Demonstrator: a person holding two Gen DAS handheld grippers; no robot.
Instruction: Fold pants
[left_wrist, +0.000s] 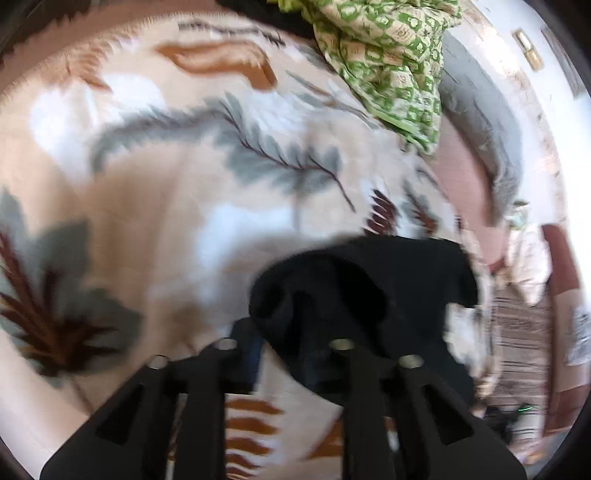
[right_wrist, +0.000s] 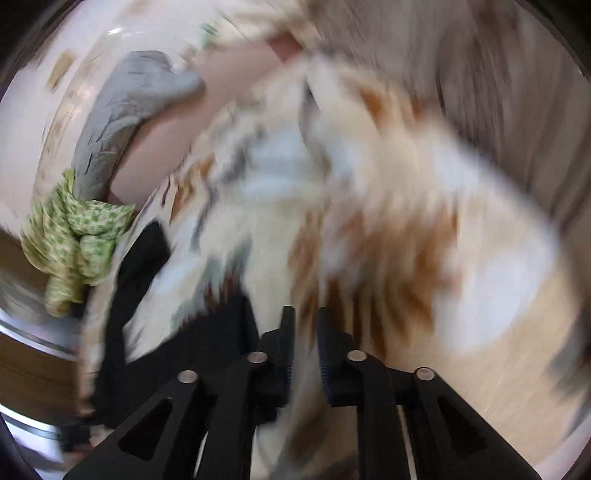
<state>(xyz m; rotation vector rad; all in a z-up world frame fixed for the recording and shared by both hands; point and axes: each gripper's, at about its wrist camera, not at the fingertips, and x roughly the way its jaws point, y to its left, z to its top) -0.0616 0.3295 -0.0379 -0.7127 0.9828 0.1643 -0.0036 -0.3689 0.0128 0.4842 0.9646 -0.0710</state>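
Observation:
The black pants (left_wrist: 369, 295) hang bunched over my left gripper (left_wrist: 291, 347), above a cream blanket with a leaf pattern (left_wrist: 184, 192). The cloth covers the right finger, and I cannot see how the jaws stand. In the right wrist view the pants (right_wrist: 207, 339) lie as a dark strip at the lower left, touching the left finger. My right gripper (right_wrist: 306, 350) has a narrow gap between its pads and holds nothing, over the blurred blanket (right_wrist: 369, 184).
A green and cream patterned cloth (left_wrist: 391, 62) lies crumpled at the blanket's far edge; it also shows in the right wrist view (right_wrist: 77, 236). A grey pillow (right_wrist: 125, 110) leans beside it. A striped rug (left_wrist: 524, 332) lies beyond the blanket's right edge.

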